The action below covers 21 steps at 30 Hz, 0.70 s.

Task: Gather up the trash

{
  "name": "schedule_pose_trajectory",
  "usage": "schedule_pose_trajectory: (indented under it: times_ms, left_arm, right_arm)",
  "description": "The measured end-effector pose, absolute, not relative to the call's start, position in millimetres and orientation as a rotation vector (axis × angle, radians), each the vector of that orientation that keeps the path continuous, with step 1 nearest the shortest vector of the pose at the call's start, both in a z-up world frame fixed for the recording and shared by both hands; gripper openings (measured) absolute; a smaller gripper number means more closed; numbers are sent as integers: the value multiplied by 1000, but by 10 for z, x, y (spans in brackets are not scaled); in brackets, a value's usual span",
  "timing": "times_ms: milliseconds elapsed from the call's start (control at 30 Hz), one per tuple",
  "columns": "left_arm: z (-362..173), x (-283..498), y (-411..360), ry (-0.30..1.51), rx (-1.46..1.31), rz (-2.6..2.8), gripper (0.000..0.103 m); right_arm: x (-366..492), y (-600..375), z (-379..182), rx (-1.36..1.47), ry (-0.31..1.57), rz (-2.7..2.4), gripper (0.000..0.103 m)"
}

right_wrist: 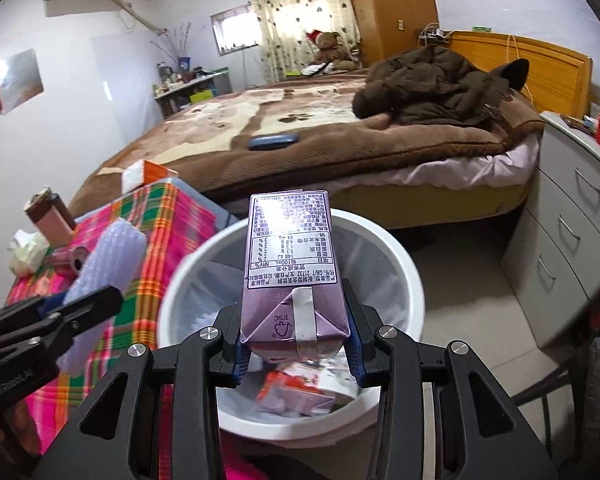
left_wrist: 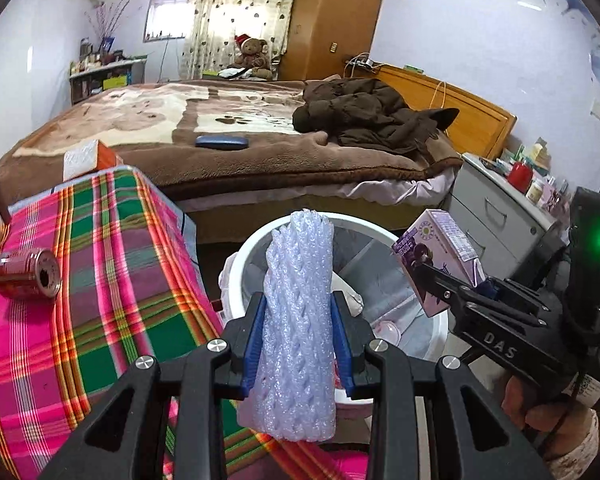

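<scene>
We've got the left gripper (left_wrist: 298,344) clamped on the foam sleeve (left_wrist: 298,320), right gripper (right_wrist: 296,344) clamped on the purple carton (right_wrist: 290,264), both over the white bin (right_wrist: 400,256). Risk: the foam sits near the rim, so it could drop outside.

My right gripper (left_wrist: 440,276) reads "DAS" on its body; the purple carton (right_wrist: 290,264) I'm gripping shows "FSC" and "100mL, NRV%".
</scene>
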<state>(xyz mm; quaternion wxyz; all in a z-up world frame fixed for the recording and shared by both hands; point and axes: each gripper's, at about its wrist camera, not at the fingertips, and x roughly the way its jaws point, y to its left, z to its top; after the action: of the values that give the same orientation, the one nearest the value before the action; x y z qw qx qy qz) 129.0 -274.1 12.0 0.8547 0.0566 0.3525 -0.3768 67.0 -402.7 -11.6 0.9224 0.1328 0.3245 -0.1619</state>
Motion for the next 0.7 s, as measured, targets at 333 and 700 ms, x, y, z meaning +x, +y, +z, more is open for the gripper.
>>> schedule_pose_trajectory:
  times_ms: [333, 700]
  left_arm:
    - [64, 1370, -2935, 762, 129, -786, 36]
    - [47, 1406, -2860, 783, 94, -752, 72]
  right_arm:
    - [764, -4147, -171, 252, 707, -347, 40]
    - [760, -4156, -181, 253, 720, -332, 63]
